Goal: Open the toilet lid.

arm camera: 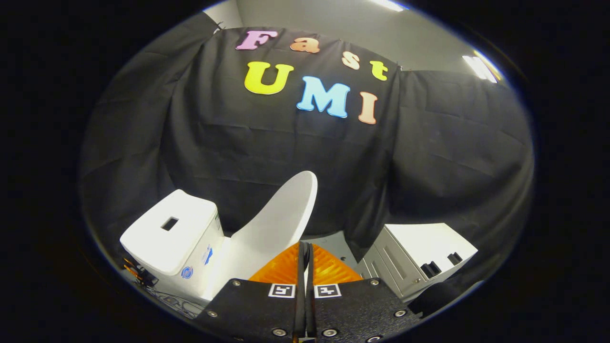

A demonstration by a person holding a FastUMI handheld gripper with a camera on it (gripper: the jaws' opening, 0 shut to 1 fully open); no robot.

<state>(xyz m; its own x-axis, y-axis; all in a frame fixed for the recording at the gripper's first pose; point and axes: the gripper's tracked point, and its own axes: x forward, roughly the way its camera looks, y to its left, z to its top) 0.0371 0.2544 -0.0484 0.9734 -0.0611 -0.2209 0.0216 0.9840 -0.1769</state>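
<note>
Fingers [305, 257] pressed together, holding nothing, aimed level; toilet lid [281, 219] raised just beyond, beside tank [171, 233].

You are looking at the lid [279, 219], a smooth white oval panel. It is standing raised, tilting steeply, with its rounded free end pointing up against the black cloth wall. Its lower end is meeting the white tank [174, 238], which is sitting just beside it. The lid is rising just ahead of the fingers and slightly to one side, and nothing is touching it.
</note>
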